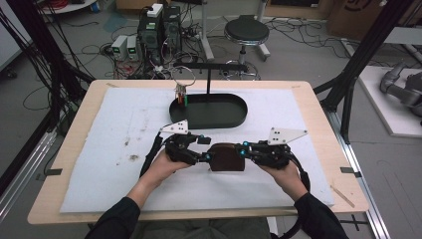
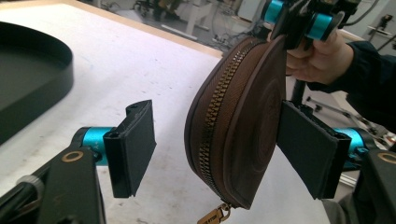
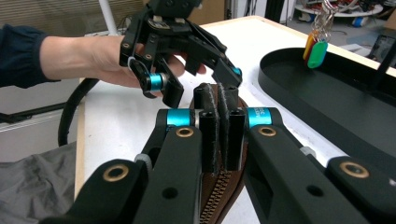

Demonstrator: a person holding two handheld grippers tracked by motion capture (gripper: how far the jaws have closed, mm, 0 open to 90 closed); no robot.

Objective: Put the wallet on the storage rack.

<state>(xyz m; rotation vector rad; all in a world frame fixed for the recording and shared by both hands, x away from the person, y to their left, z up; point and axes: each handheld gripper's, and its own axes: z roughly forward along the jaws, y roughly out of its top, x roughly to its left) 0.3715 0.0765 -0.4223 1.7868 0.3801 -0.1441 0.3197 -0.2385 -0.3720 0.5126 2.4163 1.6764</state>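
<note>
A round brown zip pouch (image 1: 226, 156) is held on edge just above the white mat (image 1: 119, 149), near the front middle of the table (image 1: 69, 164), between my two grippers. My right gripper (image 1: 247, 150) is clamped tight on the pouch's right edge, its jaws nearly together around the zipped rim. My left gripper (image 1: 205, 149) stands wide, one jaw against the pouch's flat face, the other well clear. Both hands reach in from the near edge, forearms angled toward each other. Behind sits a black oval tray (image 1: 234, 119), with a bunch of coloured key tags (image 1: 181, 93) hanging at its left end.
</note>
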